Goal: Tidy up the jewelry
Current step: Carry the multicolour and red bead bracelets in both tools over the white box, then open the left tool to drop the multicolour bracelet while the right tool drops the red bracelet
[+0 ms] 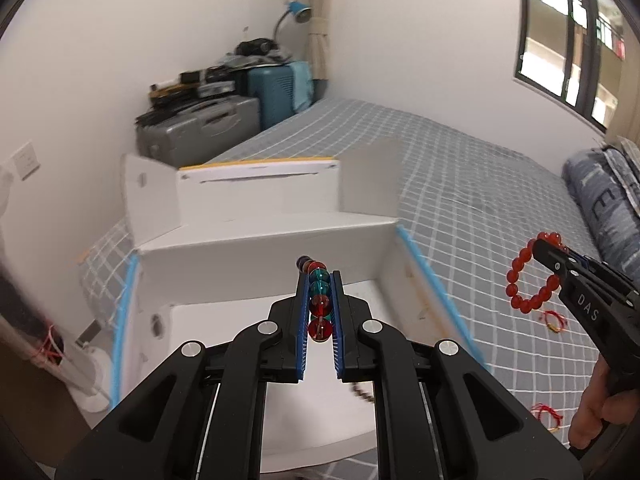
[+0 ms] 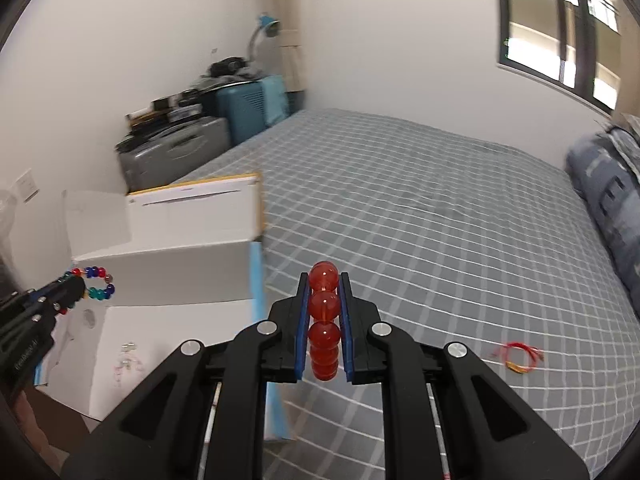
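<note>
My left gripper (image 1: pixel 319 276) is shut on a multicoloured bead bracelet (image 1: pixel 319 300) and holds it above the open white box (image 1: pixel 256 240). The same bracelet (image 2: pixel 96 282) shows in the right wrist view, hanging from the left gripper (image 2: pixel 78 286) over the box (image 2: pixel 172 268). My right gripper (image 2: pixel 325 280) is shut on a red bead bracelet (image 2: pixel 324 308) above the grey checked bed (image 2: pixel 420 220). The red bracelet (image 1: pixel 528 276) hangs from the right gripper (image 1: pixel 540 246) to the right of the box.
Two thin red string bracelets (image 1: pixel 554 320) (image 1: pixel 546 414) lie on the bed near the right gripper; one shows in the right wrist view (image 2: pixel 518 354). Small jewelry pieces (image 2: pixel 128 350) lie in the box. Suitcases (image 1: pixel 200 128) stand by the far wall. Folded bedding (image 1: pixel 604 208) lies at right.
</note>
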